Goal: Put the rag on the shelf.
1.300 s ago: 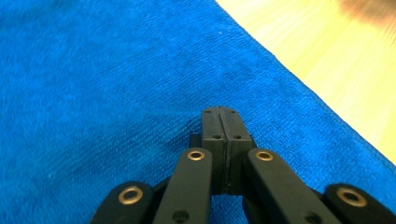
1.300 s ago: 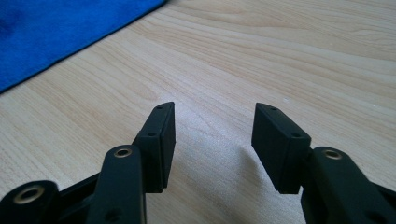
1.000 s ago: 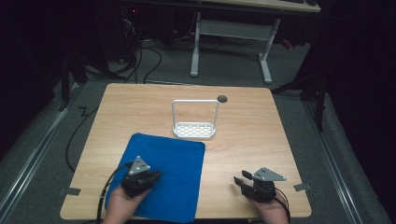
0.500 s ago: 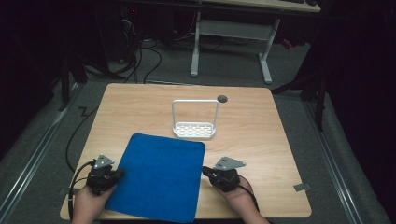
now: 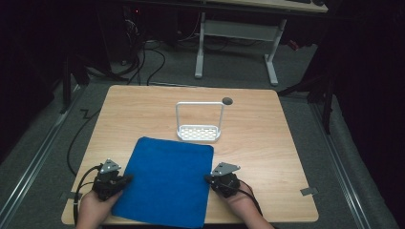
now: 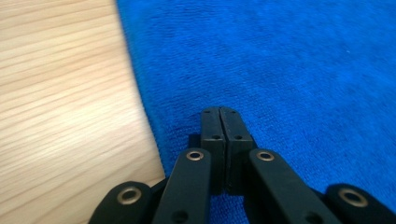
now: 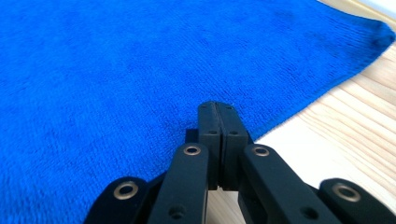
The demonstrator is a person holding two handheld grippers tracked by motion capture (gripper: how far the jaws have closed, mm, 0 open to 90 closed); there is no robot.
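A blue cloth lies flat on the near half of the wooden table. My left gripper is at the cloth's left edge, pointing right. In the left gripper view its jaws are pressed together, and the left gripper has its tips just over the cloth near the border. My right gripper is at the cloth's right edge, pointing left. The right gripper is shut as well, low over the cloth. No fold of cloth shows between either pair of pads.
A small white wire rack stands upright just beyond the cloth's far edge. A dark round hole sits in the tabletop behind it. Bare wood spreads to the right and far side. Cables trail off the table's left.
A second ago my left gripper lay on the cloth and my right stood far out at the right. The left has moved out to the left edge, the right in to the right edge.
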